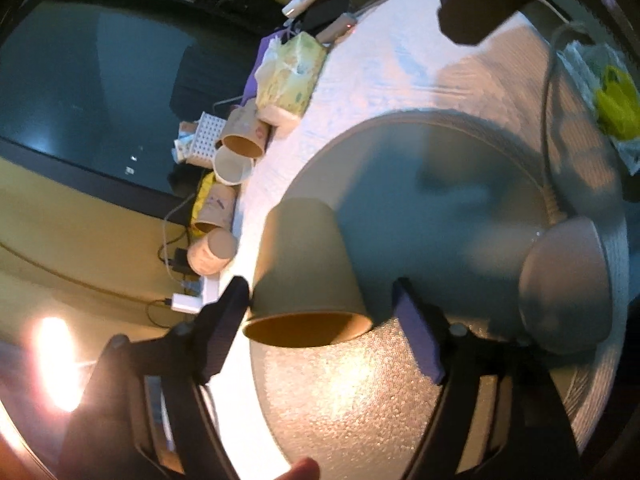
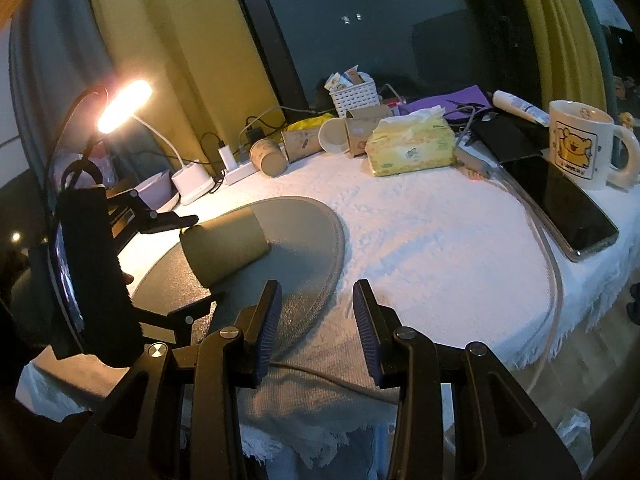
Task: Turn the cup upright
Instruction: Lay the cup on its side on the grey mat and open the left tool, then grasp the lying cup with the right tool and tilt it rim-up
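Note:
A tan paper cup [image 1: 306, 268] lies on its side on a round grey mat [image 1: 400, 208], its open mouth toward my left gripper [image 1: 322, 312]. The left gripper is open, its two fingers on either side of the cup's rim; the left finger is close to or touching the rim, the right finger apart from it. In the right wrist view the cup [image 2: 226, 246] lies on the mat [image 2: 304, 232] between the left gripper's fingers [image 2: 172, 220]. My right gripper [image 2: 316, 320] is open and empty, over the mat's near edge.
A white cloth [image 2: 440, 240] covers the table. At the back stand a tissue pack [image 2: 412, 148], several paper cups [image 2: 268, 156], a white basket [image 2: 354, 98] and a lit lamp [image 2: 124, 106]. A phone [image 2: 560, 204] and a bear mug [image 2: 580, 146] sit at the right.

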Demonstrator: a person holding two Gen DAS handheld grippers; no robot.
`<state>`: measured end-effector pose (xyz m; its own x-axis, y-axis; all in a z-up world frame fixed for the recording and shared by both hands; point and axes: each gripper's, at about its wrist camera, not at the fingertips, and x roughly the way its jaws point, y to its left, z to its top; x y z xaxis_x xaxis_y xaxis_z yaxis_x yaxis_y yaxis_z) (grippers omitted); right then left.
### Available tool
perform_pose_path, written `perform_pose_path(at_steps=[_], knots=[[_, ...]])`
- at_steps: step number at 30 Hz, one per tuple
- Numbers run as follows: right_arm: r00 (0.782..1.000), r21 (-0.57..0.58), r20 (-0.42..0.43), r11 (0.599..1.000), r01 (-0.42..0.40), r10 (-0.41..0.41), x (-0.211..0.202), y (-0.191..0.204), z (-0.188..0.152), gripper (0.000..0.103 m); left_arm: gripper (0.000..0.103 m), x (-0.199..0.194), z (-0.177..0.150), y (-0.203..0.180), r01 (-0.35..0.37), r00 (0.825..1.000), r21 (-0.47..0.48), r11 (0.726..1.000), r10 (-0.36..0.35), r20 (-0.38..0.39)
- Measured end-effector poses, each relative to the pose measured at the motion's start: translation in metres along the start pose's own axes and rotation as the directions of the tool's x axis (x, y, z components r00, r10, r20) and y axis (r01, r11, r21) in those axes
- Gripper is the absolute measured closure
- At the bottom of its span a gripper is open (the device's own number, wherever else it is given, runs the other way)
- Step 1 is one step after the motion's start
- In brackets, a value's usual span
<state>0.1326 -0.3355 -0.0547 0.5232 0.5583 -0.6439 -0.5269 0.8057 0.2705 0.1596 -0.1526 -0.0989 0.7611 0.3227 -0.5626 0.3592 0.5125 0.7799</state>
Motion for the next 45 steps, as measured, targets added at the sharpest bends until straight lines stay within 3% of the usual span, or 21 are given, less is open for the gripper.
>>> perform_pose_path(at_steps=[6,11,17,20,21,23,26,29,33,36,41,45], knots=[[1.0,-0.048,-0.017,0.999,0.016,-0.017,0.011,0.01,0.011,0.064,0.024,-0.004,-0.007,0.007,0.055,0.997,-0.079,0.995,-0.05,0.058],[0.998,-0.093,-0.049,0.995,0.024,-0.028,0.022,0.02,0.018,0.064,0.024,-0.009,-0.016,0.021,0.123,0.99,-0.179,0.976,-0.106,0.098],[0.995,-0.173,-0.096,0.985,0.017,-0.034,0.037,0.042,0.026,0.064,0.024,-0.019,-0.043,0.051,0.221,0.973,-0.342,0.914,-0.181,0.145],[0.991,-0.234,-0.128,0.972,-0.002,-0.029,0.047,0.057,0.029,0.061,0.024,-0.024,-0.059,0.068,0.272,0.96,-0.437,0.857,-0.211,0.184],[0.99,-0.261,-0.142,0.965,-0.012,-0.026,0.051,0.063,0.03,0.049,0.024,-0.025,-0.065,0.073,0.286,0.956,-0.466,0.837,-0.219,0.194],[0.987,-0.304,-0.159,0.952,-0.039,-0.011,0.057,0.074,0.033,0.041,0.023,-0.025,-0.078,0.08,0.301,0.952,-0.516,0.802,-0.226,0.205],[0.983,-0.36,-0.181,0.93,-0.076,0.01,0.065,0.091,0.038,0.041,0.023,-0.023,-0.097,0.09,0.319,0.948,-0.578,0.751,-0.236,0.215],[0.981,-0.446,-0.195,0.89,-0.092,0.003,0.075,0.109,0.044,0.039,0.023,-0.017,-0.12,0.101,0.338,0.941,-0.661,0.67,-0.242,0.236],[0.978,-0.612,-0.206,0.784,-0.1,-0.036,0.096,0.132,0.047,0.033,0.023,-0.008,-0.151,0.115,0.37,0.928,-0.783,0.501,-0.239,0.286],[0.966,-0.702,-0.25,0.7,-0.131,-0.07,0.115,0.147,0.051,0.033,0.023,-0.003,-0.171,0.125,0.368,0.928,-0.831,0.417,-0.226,0.297],[0.953,-0.785,-0.29,0.591,-0.186,-0.085,0.136,0.17,0.057,0.033,0.023,0.011,-0.193,0.134,0.359,0.927,-0.869,0.34,-0.237,0.29],[0.944,-0.823,-0.31,0.529,-0.208,-0.11,0.155,0.183,0.059,0.033,0.023,0.019,-0.204,0.137,0.383,0.913,-0.881,0.277,-0.261,0.314]])
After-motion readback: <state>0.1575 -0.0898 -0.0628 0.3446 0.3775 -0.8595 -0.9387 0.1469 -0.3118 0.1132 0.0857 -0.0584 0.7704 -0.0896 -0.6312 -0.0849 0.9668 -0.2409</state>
